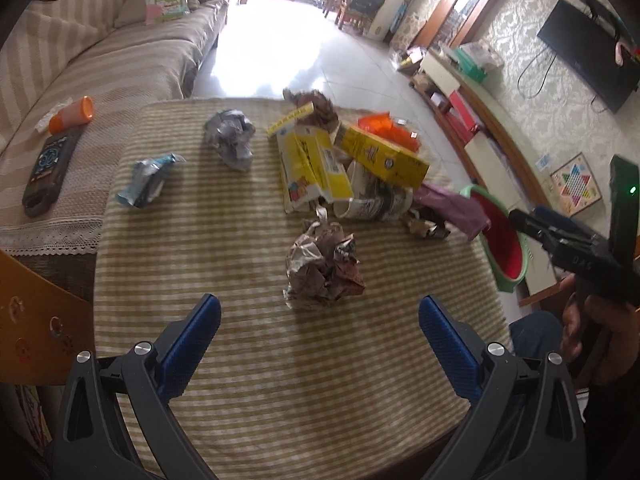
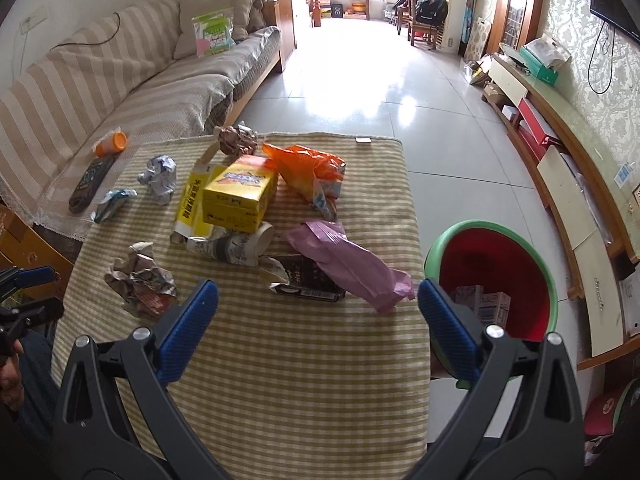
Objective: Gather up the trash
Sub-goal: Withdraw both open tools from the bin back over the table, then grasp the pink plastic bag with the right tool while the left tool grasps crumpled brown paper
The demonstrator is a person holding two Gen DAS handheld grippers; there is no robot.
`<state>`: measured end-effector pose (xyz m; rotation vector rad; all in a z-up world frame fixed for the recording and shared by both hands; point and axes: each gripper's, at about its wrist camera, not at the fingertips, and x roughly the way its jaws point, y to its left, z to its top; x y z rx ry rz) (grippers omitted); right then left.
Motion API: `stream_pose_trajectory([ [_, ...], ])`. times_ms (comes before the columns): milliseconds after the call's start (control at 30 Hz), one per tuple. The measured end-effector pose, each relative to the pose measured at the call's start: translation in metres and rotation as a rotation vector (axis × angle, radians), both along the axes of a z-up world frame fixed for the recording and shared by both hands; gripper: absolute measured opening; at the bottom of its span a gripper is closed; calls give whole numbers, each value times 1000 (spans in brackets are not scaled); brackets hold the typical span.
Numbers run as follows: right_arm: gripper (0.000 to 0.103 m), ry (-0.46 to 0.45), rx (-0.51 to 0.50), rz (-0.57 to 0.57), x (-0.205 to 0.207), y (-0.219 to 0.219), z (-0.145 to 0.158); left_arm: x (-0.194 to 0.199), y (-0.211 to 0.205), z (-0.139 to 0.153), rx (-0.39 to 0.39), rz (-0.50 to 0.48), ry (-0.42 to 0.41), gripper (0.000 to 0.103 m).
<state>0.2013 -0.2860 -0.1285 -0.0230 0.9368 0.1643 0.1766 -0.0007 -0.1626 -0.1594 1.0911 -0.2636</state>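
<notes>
On the striped cloth (image 2: 280, 380) covering a low table, scattered trash is seen from both wrist views. Nearest the left gripper (image 1: 320, 312), whose blue-padded jaws are spread wide with nothing between them, a crumpled brown paper ball (image 1: 324, 268) is found just beyond the fingertips. Farther back on the left, a small blue-and-silver wrapper (image 1: 148, 180) and a grey crumpled paper wad (image 1: 232, 138) are laid apart from each other. Toward the middle, a flattened yellow carton (image 1: 312, 168) and a yellow box (image 2: 240, 196) are piled together, with an orange plastic bag (image 2: 308, 168) just behind them and another brown paper ball (image 2: 238, 140) at the far edge. A printed paper cup (image 2: 236, 246) is tipped on its side just in front of the box, and a purple plastic bag (image 2: 348, 264) is draped over a dark packet (image 2: 308, 280) near the right edge of the cloth. The right gripper (image 2: 318, 290) is likewise held wide open and empty, above the near part of the cloth, with the purple bag just beyond its tips. Beside the table on the right, a green-rimmed red bin (image 2: 500, 256) is stood on the floor, with small cartons (image 2: 484, 304) lying inside it. On the striped sofa (image 2: 120, 92) to the left, an orange cup (image 2: 112, 143) and a dark remote (image 2: 88, 184) are rested.
</notes>
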Motion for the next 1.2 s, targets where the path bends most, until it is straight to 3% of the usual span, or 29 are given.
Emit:
stream_pose_trajectory([
  [600,98,111,-93,105,71,-4,-68,62,-42,-67,59,-42,111,94],
  [667,92,130,-90,118,77,-3,-74,66,-43,-73,68,-43,122,93],
  [733,76,151,-87,130,82,-3,-80,70,-44,-78,72,-46,131,88],
  [867,61,185,-77,138,87,-2,-91,76,-46,-86,74,-48,150,85],
  [967,37,196,-65,156,86,-3,-96,77,-47,-90,77,-48,159,69],
  [1000,36,201,-61,157,85,-3,-96,77,-46,-91,81,-44,157,63],
  [1200,22,186,-38,148,78,-6,-90,69,-38,-85,58,-28,142,55],
])
